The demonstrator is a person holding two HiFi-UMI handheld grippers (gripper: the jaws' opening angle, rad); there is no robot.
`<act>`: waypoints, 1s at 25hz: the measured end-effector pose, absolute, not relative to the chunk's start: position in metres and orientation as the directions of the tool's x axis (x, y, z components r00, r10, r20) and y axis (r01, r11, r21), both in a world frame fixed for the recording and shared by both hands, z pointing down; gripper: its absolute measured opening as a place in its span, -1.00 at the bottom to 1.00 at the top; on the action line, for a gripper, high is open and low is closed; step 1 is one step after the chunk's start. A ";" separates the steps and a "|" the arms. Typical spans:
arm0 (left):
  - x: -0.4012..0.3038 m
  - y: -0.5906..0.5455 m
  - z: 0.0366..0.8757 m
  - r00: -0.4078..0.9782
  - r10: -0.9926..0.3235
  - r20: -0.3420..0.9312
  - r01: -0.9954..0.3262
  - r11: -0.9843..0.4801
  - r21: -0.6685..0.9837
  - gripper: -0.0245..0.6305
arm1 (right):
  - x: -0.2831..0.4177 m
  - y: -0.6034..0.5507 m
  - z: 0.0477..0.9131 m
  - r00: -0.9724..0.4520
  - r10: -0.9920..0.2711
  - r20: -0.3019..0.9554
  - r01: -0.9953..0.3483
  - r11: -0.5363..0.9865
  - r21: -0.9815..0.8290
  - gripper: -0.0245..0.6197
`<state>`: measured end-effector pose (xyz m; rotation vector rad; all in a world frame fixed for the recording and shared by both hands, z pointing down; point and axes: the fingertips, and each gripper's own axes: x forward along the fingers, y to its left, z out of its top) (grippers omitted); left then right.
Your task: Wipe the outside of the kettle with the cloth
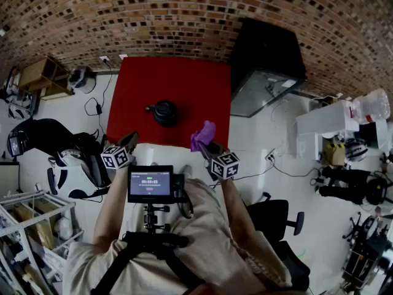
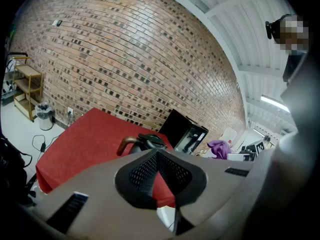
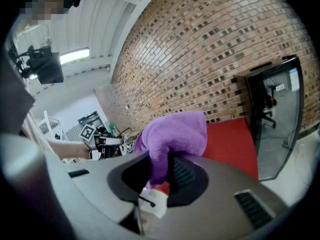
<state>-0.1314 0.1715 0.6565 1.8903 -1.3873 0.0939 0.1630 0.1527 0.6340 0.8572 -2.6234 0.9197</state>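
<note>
Standing upright, kettle [image 1: 164, 113], handle [image 1: 149, 109] pointing left; right gripper [image 3: 167, 173] jaws pinching cloth [image 3: 176, 133], left gripper [image 2: 159, 170] jaws pressed together.

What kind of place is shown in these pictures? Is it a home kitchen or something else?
Most likely a workshop or lab space rather than a home kitchen: a bare brick wall, a lone red table with a kettle on it, and an office chair and loose cables around it.

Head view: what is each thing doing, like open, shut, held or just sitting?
Black round kettle with brown handle: upright on the red table, untouched.
Purple fluffy cloth: bunched up, pinched in the right gripper.
Left gripper: shut, empty.
Right gripper: shut on the cloth.
</note>
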 end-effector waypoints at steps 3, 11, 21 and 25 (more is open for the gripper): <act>-0.119 0.169 0.659 0.415 -0.769 0.486 -0.844 -0.126 0.521 -0.93 | 0.174 0.148 0.640 -0.796 -0.450 0.404 -0.605 0.619 -0.502 -0.66; -0.128 0.146 0.694 0.454 -0.646 0.614 -0.888 -0.268 0.374 -0.43 | 0.165 0.139 0.649 -0.778 -0.455 0.434 -0.628 0.593 -0.504 -0.66; -0.144 0.074 0.739 0.430 -0.538 0.725 -0.896 -0.351 0.271 -0.29 | 0.151 0.104 0.648 -0.726 -0.511 0.461 -0.688 0.522 -0.504 -0.66; -0.139 0.052 0.761 0.439 -0.474 0.763 -0.858 -0.474 0.199 -0.24 | 0.139 0.094 0.653 -0.706 -0.511 0.489 -0.708 0.512 -0.487 -0.66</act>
